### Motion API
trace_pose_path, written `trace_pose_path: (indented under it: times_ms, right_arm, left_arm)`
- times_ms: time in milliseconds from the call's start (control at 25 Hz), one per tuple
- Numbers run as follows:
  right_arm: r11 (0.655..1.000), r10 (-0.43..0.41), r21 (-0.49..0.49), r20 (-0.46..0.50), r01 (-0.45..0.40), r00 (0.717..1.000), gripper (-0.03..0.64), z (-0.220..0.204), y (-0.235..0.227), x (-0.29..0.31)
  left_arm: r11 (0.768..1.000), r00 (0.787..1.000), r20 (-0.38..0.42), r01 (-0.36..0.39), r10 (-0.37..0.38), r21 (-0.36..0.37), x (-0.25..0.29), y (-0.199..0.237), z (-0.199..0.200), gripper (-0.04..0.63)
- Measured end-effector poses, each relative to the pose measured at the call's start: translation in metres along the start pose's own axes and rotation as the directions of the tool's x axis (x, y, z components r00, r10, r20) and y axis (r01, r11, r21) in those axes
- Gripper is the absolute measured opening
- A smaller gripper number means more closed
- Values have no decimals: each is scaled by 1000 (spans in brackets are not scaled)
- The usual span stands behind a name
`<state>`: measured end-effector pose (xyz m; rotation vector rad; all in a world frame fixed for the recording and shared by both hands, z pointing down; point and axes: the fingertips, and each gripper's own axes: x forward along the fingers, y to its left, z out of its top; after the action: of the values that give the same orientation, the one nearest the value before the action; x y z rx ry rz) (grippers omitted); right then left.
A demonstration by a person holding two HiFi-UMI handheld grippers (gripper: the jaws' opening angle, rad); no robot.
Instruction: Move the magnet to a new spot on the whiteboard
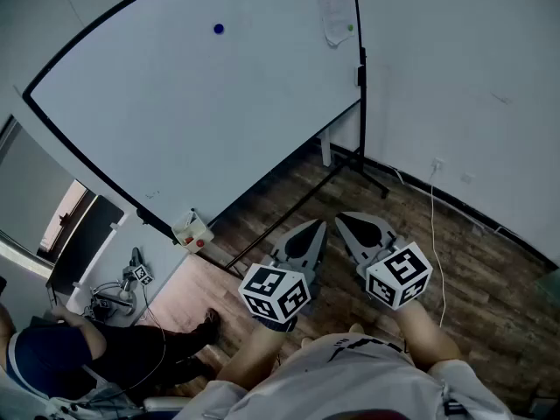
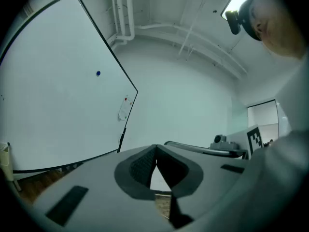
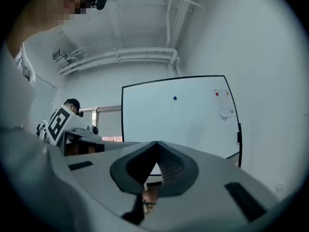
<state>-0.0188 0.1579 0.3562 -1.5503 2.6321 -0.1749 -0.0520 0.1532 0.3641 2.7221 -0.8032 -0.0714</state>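
A small blue magnet (image 1: 218, 29) sticks high on the big whiteboard (image 1: 201, 112), far ahead of both grippers. It also shows in the left gripper view (image 2: 98, 73) and in the right gripper view (image 3: 175, 98). My left gripper (image 1: 320, 226) and right gripper (image 1: 341, 219) are held low, side by side, near my body, and point toward the board's lower right corner. Both have their jaws together at the tips, with nothing between them (image 2: 156, 147) (image 3: 157, 143).
A sheet of paper (image 1: 335, 11) is pinned at the board's top right by small red and green magnets. A marker tray (image 1: 192, 232) hangs at the board's lower edge. The stand's legs (image 1: 354, 169) spread over the wooden floor. A seated person (image 1: 52, 357) is at lower left. A white cable (image 1: 433, 226) runs down the wall.
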Motion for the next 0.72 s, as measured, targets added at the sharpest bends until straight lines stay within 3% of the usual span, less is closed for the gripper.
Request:
trace_pose_path:
  times_ms: [720]
  right_arm:
    - [1000,19,15,47,-20,999,8,17,-19,-11]
  left_arm:
    - [999,1000,13,-10,9,49,15,-11,4,12]
